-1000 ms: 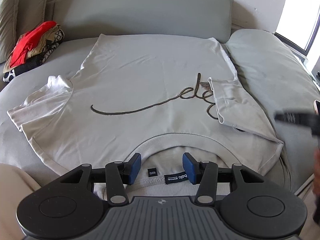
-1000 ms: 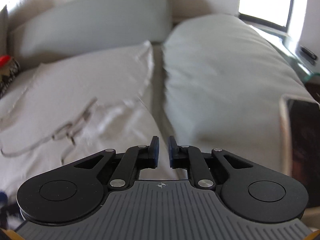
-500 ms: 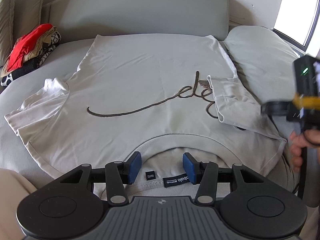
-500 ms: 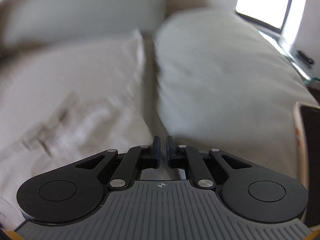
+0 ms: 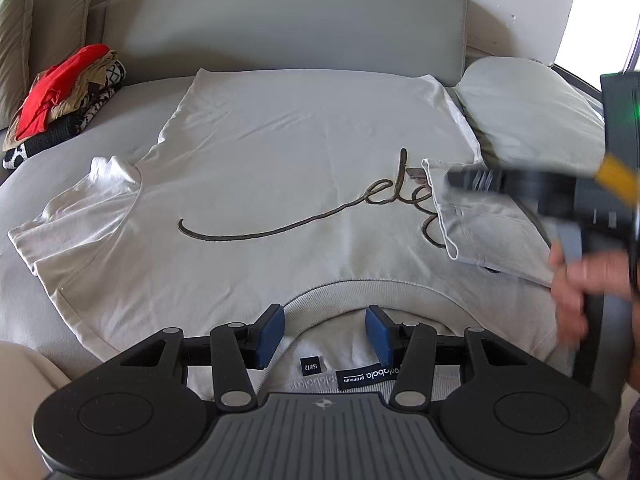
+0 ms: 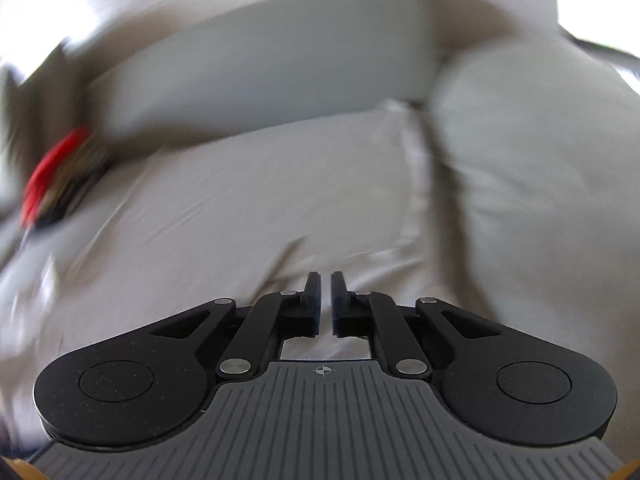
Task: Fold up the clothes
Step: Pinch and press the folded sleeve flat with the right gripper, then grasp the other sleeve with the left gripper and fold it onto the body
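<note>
A light grey T-shirt with dark script lettering lies flat on the bed, collar toward me. Its right sleeve is folded in over the chest; its left sleeve lies spread out. My left gripper hovers open over the collar, one blue pad on either side of the neck opening, and grips nothing. My right gripper, blurred, reaches in from the right above the folded sleeve, held by a hand. In the right wrist view the right gripper shows a narrow gap; its jaws are opening, with nothing between them, over the shirt.
A pile of clothes topped with red sits at the back left, and also shows blurred in the right wrist view as the pile. A grey pillow lies along the shirt's right side. The padded headboard closes off the back.
The right gripper has swung left from over the pillow to above the folded sleeve, and its view now faces the shirt. The left gripper has stayed still over the collar.
</note>
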Action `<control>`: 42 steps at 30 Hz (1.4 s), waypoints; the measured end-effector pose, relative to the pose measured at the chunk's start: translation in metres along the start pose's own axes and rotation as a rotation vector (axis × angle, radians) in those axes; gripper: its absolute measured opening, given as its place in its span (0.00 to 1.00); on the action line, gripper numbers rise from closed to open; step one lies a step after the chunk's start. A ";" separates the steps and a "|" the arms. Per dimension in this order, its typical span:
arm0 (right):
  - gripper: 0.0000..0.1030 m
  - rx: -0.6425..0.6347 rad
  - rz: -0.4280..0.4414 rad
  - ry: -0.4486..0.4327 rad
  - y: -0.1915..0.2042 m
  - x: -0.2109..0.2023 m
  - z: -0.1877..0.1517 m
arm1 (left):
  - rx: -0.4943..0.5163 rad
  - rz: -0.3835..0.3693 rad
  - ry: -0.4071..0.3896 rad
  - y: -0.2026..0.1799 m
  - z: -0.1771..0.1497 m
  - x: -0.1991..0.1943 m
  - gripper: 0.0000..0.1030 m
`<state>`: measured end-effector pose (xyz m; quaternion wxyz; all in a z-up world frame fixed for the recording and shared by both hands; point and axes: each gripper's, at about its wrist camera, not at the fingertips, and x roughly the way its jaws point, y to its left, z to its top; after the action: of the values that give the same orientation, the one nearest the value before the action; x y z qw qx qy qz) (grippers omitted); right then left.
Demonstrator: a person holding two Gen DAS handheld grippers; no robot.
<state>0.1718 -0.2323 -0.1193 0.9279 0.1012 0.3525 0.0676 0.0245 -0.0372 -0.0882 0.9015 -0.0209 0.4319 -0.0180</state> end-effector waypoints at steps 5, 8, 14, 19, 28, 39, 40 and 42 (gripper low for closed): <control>0.13 0.095 0.022 0.106 -0.020 0.048 0.015 | 0.001 0.005 -0.001 -0.001 0.001 0.001 0.46; 0.09 0.105 0.037 0.103 -0.015 0.060 0.025 | 0.005 0.006 -0.003 -0.001 0.001 0.000 0.46; 0.14 0.158 -0.050 0.080 -0.025 0.002 0.025 | 0.005 0.011 -0.024 0.001 0.002 -0.008 0.47; 0.14 0.050 -0.143 0.153 -0.029 -0.043 -0.003 | 0.008 0.017 -0.022 -0.001 0.000 -0.012 0.47; 0.23 -0.052 -0.285 0.268 -0.032 -0.099 -0.060 | 0.047 0.039 0.053 0.002 -0.011 -0.018 0.48; 0.22 -0.177 -0.004 0.187 0.063 -0.117 -0.072 | -0.001 0.220 -0.022 0.043 -0.009 -0.018 0.45; 0.23 -0.194 -0.019 0.200 0.067 -0.113 -0.074 | 0.004 0.221 -0.007 0.045 -0.012 -0.015 0.45; 0.23 -0.212 -0.050 0.230 0.069 -0.107 -0.079 | 0.016 0.216 0.021 0.047 -0.018 -0.012 0.45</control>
<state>0.0357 -0.1752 -0.0924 0.8882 -0.0145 0.4497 0.0925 0.0035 0.0103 -0.0932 0.8937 0.0333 0.4409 0.0755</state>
